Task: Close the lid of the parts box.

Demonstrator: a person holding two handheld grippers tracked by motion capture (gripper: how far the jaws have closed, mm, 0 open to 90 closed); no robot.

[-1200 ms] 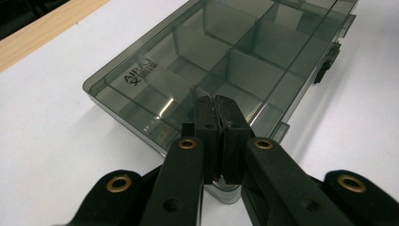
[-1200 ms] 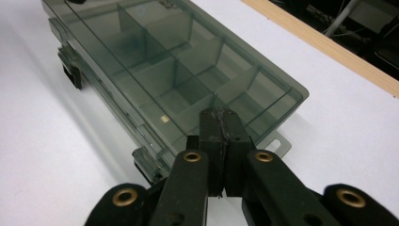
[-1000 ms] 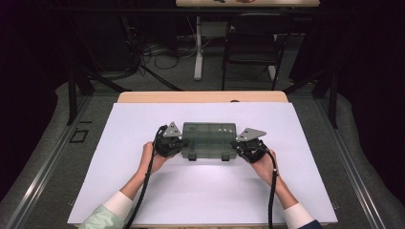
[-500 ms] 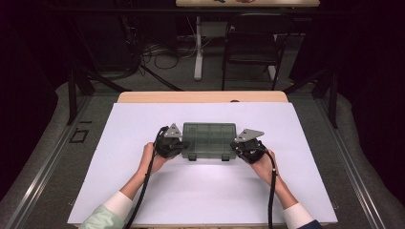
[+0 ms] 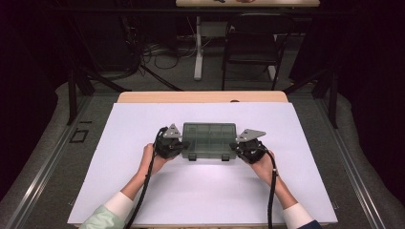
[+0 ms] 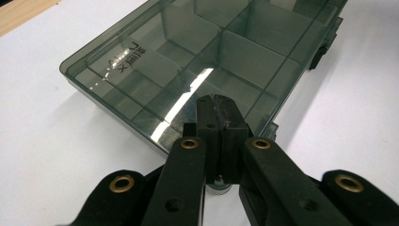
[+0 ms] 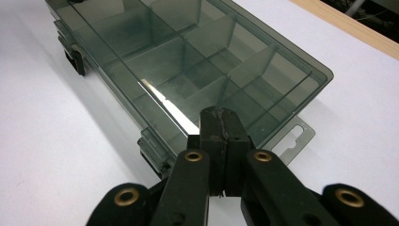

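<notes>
The smoky compartment box (image 5: 209, 140) lies mid-surface on the white sheet (image 5: 143, 191), between my left gripper (image 5: 177, 147) and right gripper (image 5: 239, 148), both with jaws pressed together at its short ends.

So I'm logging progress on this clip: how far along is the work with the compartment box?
Early. The smoky compartment box lies closed on the white mat, its compartments looking empty. The left gripper and right gripper, both shut, rest at its ends. Its latches remain unopened.
</notes>
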